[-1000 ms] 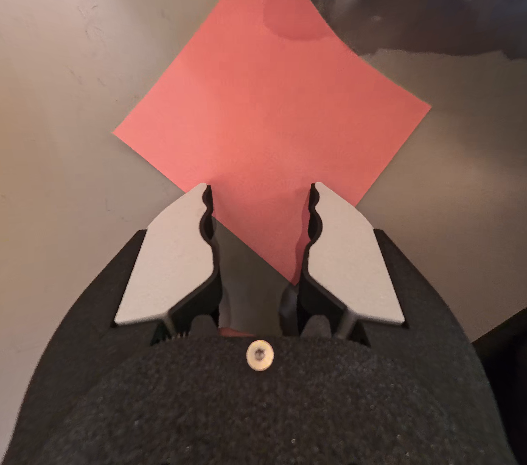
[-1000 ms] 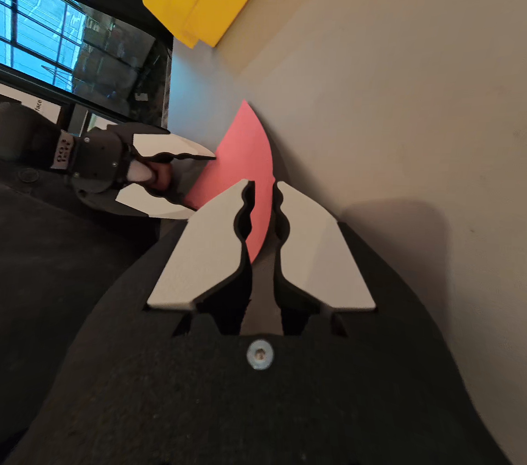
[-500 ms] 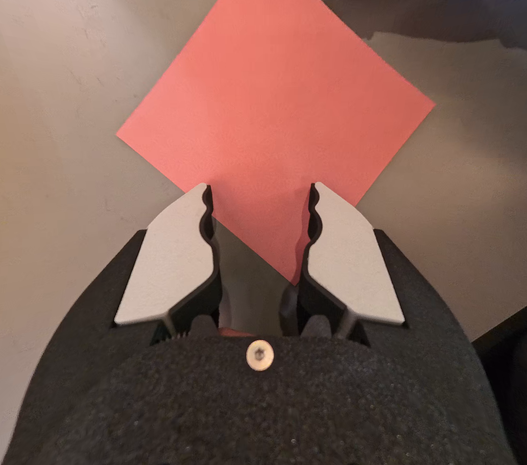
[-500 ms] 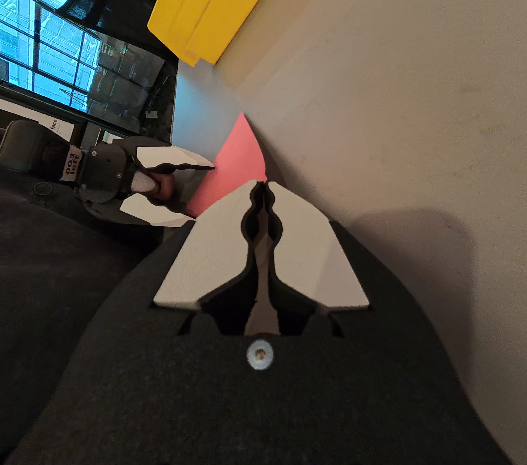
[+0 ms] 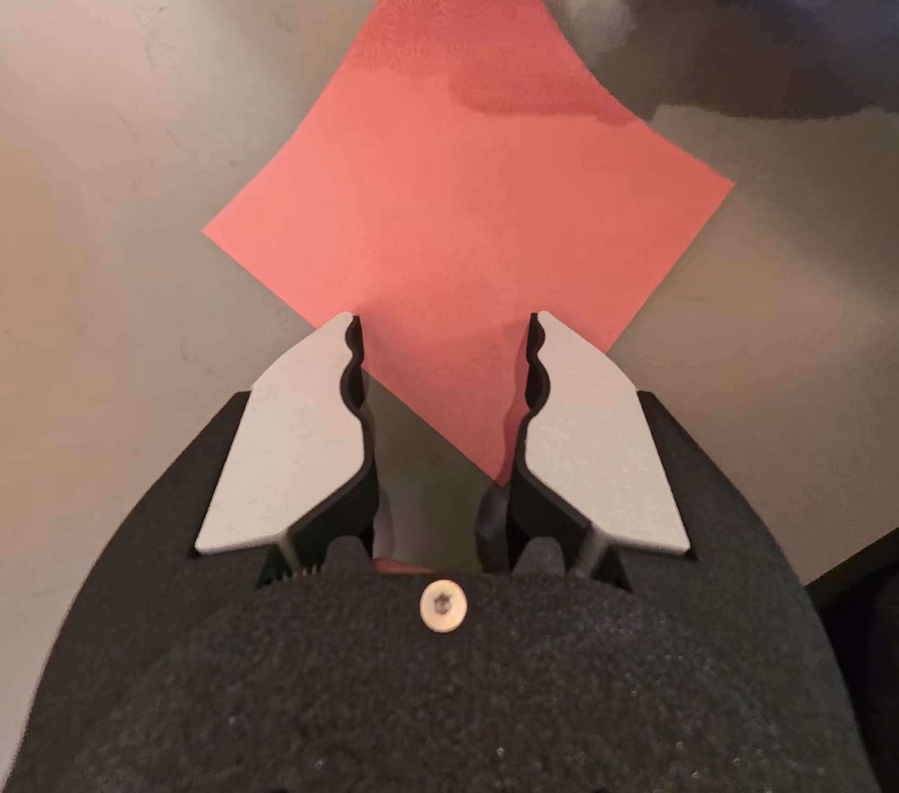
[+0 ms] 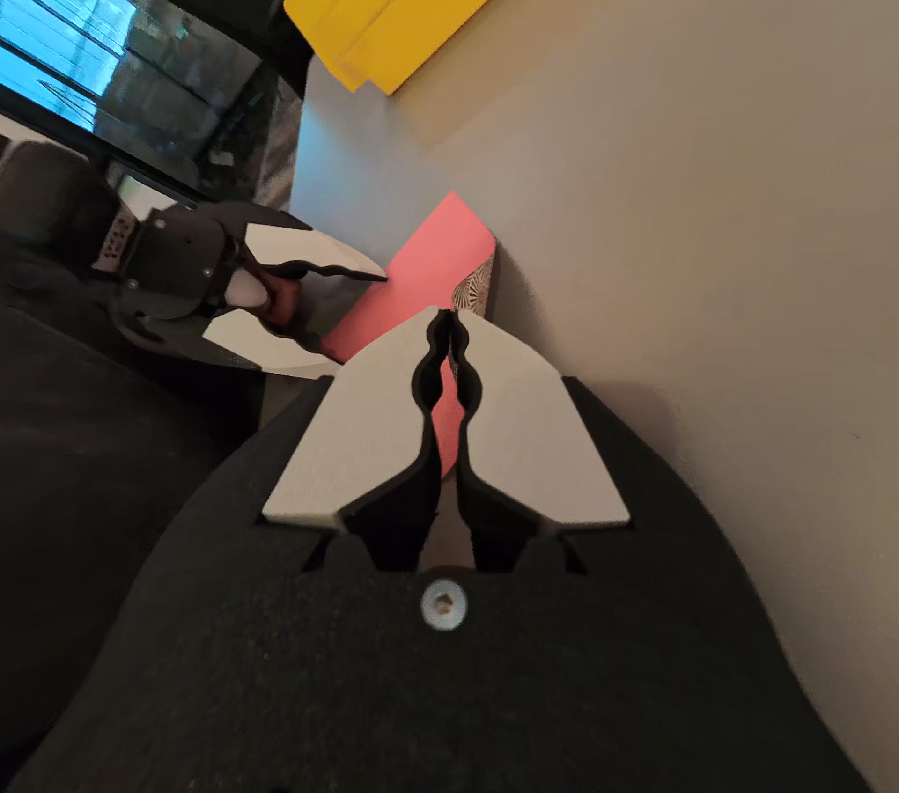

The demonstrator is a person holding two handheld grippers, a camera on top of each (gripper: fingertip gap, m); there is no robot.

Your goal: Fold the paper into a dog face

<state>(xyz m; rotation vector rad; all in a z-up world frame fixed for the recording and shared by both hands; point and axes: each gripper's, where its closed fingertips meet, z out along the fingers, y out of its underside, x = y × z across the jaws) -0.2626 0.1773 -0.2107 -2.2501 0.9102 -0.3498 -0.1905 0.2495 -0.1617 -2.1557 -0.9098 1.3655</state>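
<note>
On the beige table (image 5: 121, 137) the salmon paper (image 5: 467, 205) lies as a diamond, its near corner between the wide-spread jaws of the left gripper (image 5: 445, 317). Opposite, the right gripper (image 6: 448, 313) pinches the lifted far corner. Thin, limp, easily creased: best held by the corners.

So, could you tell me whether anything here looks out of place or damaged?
Nothing looks damaged. The pink paper is uncreased on the table; only its far corner curls up, pinched in the right claw, showing a patterned underside. The left claw sits open over the near corner.
</note>
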